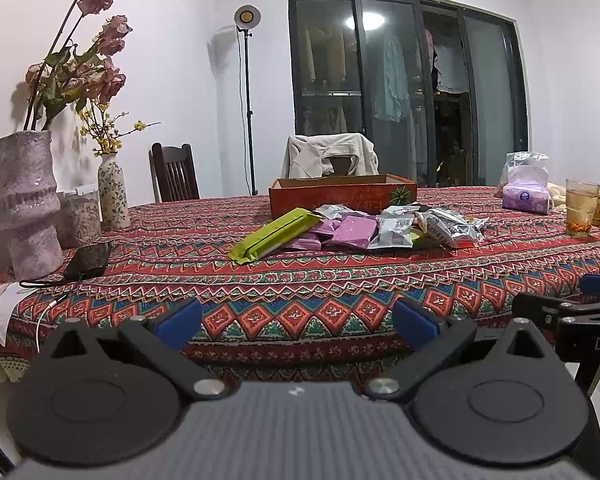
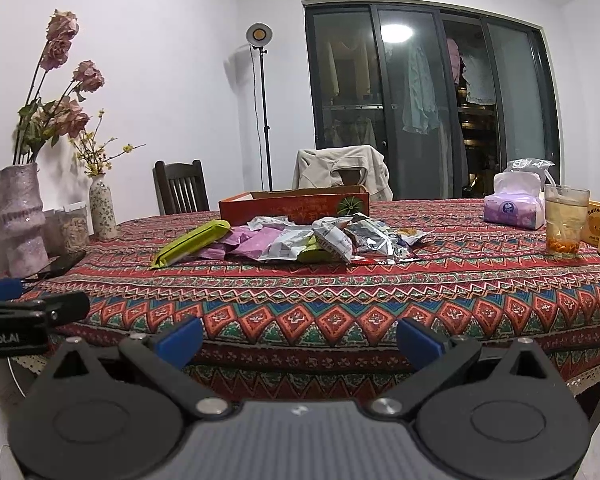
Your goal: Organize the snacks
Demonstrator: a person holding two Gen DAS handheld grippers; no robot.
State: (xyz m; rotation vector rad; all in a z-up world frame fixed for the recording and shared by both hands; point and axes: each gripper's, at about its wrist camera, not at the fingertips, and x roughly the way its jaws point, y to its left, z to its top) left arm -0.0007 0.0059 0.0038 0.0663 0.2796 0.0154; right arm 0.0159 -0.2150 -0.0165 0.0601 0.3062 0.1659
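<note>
Left gripper (image 1: 296, 322): jaws spread wide, empty, held off the near edge of the table (image 1: 340, 280). Right gripper (image 2: 300, 340): jaws spread wide, empty, beside the left one. The snacks (image 1: 364, 226) lie in a loose pile at mid-table, well apart from both grippers: a green pack (image 1: 276, 234), purple packets (image 1: 352, 230), silver packets (image 1: 448, 224). An open red box (image 1: 340, 194) stands just behind the pile, touching it.

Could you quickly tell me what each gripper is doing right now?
Left gripper: open, holding nothing, short of the snack pile.
Right gripper: open, holding nothing.
</note>
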